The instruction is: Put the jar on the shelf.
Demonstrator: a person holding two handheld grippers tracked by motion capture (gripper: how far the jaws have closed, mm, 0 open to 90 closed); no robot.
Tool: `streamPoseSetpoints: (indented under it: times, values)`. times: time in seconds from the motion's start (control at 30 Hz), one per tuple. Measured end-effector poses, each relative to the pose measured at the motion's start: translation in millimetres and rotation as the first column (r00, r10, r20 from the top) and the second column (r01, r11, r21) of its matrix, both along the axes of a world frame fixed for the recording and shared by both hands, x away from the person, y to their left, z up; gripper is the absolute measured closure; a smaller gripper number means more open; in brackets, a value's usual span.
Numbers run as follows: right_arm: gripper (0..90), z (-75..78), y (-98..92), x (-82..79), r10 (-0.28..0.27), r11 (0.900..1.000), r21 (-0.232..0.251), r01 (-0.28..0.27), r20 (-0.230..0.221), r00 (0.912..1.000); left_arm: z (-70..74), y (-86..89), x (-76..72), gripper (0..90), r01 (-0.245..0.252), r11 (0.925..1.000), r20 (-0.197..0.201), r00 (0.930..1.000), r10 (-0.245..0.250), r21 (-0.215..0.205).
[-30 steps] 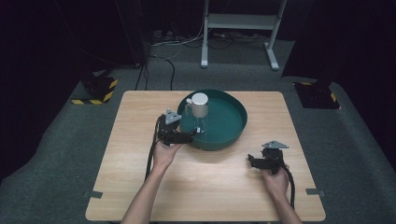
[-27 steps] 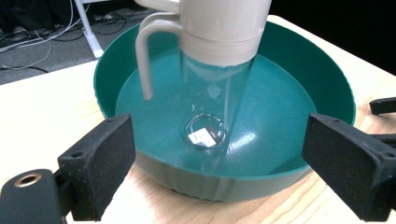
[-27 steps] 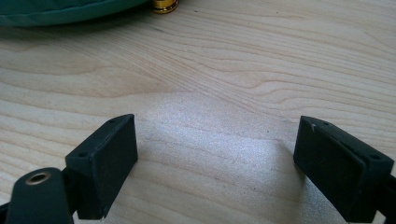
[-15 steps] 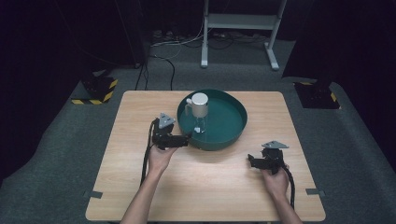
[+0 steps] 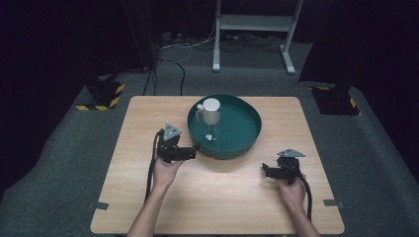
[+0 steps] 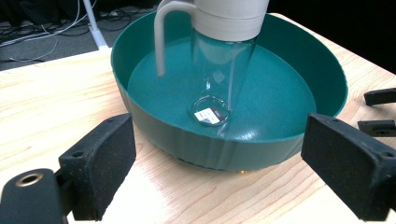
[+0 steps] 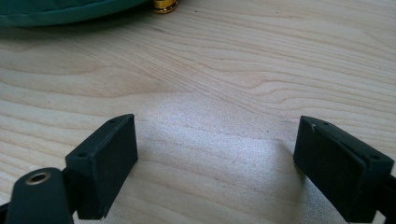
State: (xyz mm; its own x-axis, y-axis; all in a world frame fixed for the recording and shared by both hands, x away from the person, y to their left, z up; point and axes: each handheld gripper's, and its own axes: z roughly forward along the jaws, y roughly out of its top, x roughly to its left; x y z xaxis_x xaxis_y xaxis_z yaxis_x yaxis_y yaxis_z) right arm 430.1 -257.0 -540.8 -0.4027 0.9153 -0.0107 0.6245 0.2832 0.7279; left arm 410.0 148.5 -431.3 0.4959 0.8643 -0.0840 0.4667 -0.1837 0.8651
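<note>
Standing upright in green basin (image 5: 247,133), clear glass jug (image 6: 224,70), cream lid, both grippers' jaws wide.

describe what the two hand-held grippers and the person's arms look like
Both are black. The left hand-held gripper and right hand-held gripper each carry a grey three-cornered plate on top and trail a thick black cable back along the forearm. Each has two blocky black jaws with small screw holes and a brass-ringed hole near the base. The forearms show no sleeves.

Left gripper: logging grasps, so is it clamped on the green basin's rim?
No, the left gripper is open, short of the green basin.
</note>
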Motion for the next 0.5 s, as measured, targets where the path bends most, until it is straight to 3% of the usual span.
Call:
streamPoseSetpoints:
  times: [0.5]
  values:
    - [13.2, 0.0, 0.0, 0.0, 0.000, 1.000, 0.000, 0.000, 0.000, 1.0000, -4.4, 11.3, -12.2, 10.7, -0.027, 0.9996, 0.001, 0.9996, 0.027, 0.005]
